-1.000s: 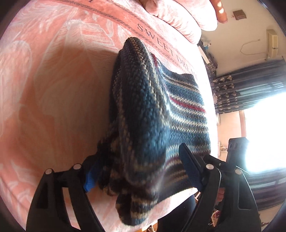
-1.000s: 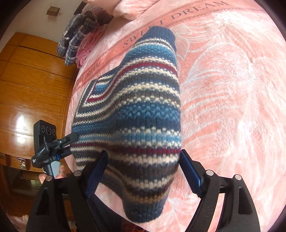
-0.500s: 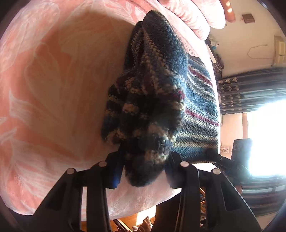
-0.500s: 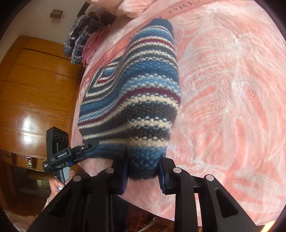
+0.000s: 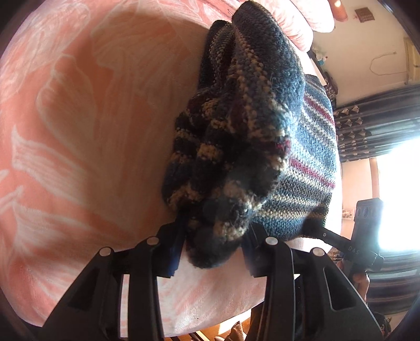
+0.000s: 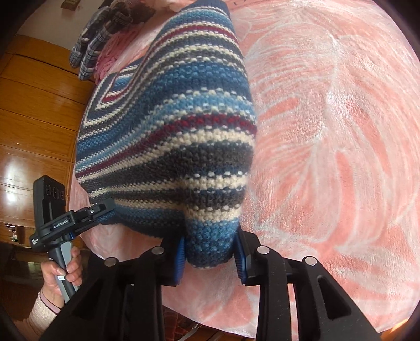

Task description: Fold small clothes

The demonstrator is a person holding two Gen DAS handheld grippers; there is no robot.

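Note:
A small striped knit sweater [image 6: 170, 126], blue with cream and dark red bands, lies on a pink bed cover [image 6: 328, 131]. My right gripper [image 6: 210, 251] is shut on the sweater's near right corner, and the cloth bulges up from its blue pads. In the left wrist view the same sweater [image 5: 244, 136] looks darker and bunched, and my left gripper [image 5: 215, 249] is shut on its near left corner. Each gripper also shows in the other view: the left gripper [image 6: 86, 215] held by a hand, the right gripper [image 5: 341, 244] at the bed's edge.
Pink pillows [image 5: 304, 18] lie at the head of the bed. Folded plaid clothes [image 6: 102, 34] sit by a wooden wardrobe [image 6: 31, 110]. Dark curtains [image 5: 375, 120] hang beside a bright window. The bed's near edge runs just under both grippers.
Both grippers went from open around the sweater's near corners to shut on them. The gripped cloth has lifted and bunched, and the sweater now fills more of each view.

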